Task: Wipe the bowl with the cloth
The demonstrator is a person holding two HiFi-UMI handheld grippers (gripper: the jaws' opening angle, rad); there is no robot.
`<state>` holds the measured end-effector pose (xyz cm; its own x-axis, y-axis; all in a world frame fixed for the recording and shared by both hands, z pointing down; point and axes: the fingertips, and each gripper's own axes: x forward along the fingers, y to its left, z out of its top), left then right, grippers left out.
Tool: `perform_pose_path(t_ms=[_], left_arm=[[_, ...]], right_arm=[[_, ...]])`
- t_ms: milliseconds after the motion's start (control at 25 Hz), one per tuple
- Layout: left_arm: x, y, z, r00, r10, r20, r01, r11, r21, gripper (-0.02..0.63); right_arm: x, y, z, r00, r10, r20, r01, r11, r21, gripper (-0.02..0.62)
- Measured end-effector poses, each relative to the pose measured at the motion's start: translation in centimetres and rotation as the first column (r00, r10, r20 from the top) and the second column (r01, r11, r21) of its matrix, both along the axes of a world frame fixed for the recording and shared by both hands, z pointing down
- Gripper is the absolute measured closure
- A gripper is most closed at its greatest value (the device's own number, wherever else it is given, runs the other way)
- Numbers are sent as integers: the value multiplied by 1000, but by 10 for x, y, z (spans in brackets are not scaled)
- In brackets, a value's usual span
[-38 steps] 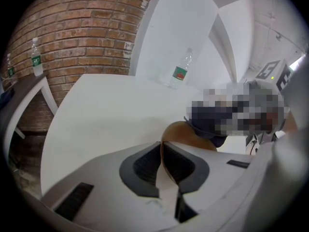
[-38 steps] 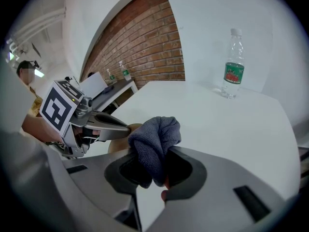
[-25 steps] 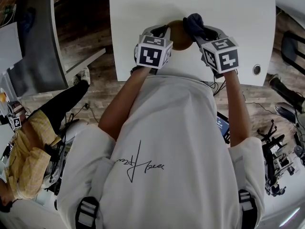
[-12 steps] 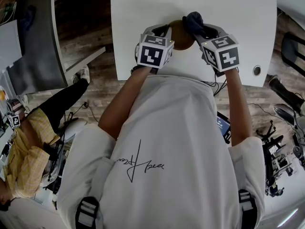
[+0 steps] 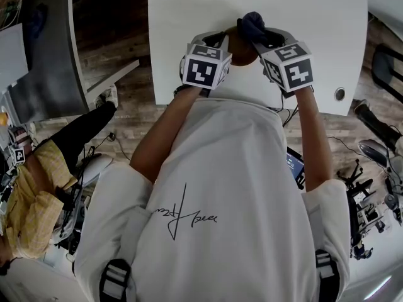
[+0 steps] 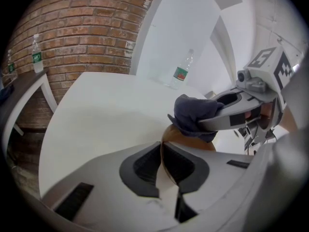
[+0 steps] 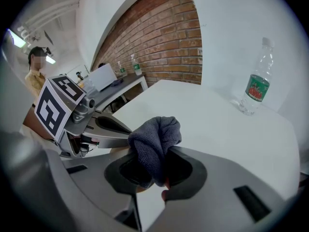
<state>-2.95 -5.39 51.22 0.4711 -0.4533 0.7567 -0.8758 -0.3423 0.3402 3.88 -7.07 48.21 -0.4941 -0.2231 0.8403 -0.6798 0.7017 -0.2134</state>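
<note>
A brown bowl (image 5: 238,48) is held tilted above the near edge of the white table (image 5: 189,17). My left gripper (image 5: 219,44) is shut on the bowl's rim; in the left gripper view the thin rim (image 6: 165,164) runs between the two jaws. My right gripper (image 5: 261,38) is shut on a dark blue cloth (image 5: 251,25). The bunched cloth (image 6: 194,114) presses on the bowl's upper edge (image 6: 188,140). In the right gripper view the cloth (image 7: 155,140) bulges out from between the jaws, with the left gripper (image 7: 99,129) just beyond it. Most of the bowl is hidden there.
A clear water bottle (image 7: 256,88) with a green label stands at the table's far side, also seen as a bottle (image 6: 181,72) in the left gripper view. A person in yellow (image 5: 31,200) sits to the left. A side shelf (image 6: 29,81) by the brick wall carries bottles.
My right gripper with the cloth has shifted slightly left and away, further over the bowl's edge. The left gripper and bowl have barely moved.
</note>
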Motion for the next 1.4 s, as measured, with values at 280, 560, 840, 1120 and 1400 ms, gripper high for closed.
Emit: perform_pose_path(t_ms=[280,560,840,1120,1400], left_arm=[[-5,3,4,1000,4,3,-4,1000,-4,595],[-1,2,4,1000,3,1,-3,1000,-4,595],[0,1,1,1000,0,-4,0,1000,-10,595],[-2,1,3,1000,1,-4,-1,1000,-8,595],[-1,1,4,1000,1,-6,-1,1000,-10,595]], right_arm=[[-13,1,2,999,-32,-16,33,999,12,512],[-17,0,2,999,-49,-20,49,999,23,512],[-26,-1,2,996,-80,-28,81,996,34,512],[-37,0,2,995,-97,-27,98,994,54,512],[-44,1,4,992,-123,-33,125,990,71,512]])
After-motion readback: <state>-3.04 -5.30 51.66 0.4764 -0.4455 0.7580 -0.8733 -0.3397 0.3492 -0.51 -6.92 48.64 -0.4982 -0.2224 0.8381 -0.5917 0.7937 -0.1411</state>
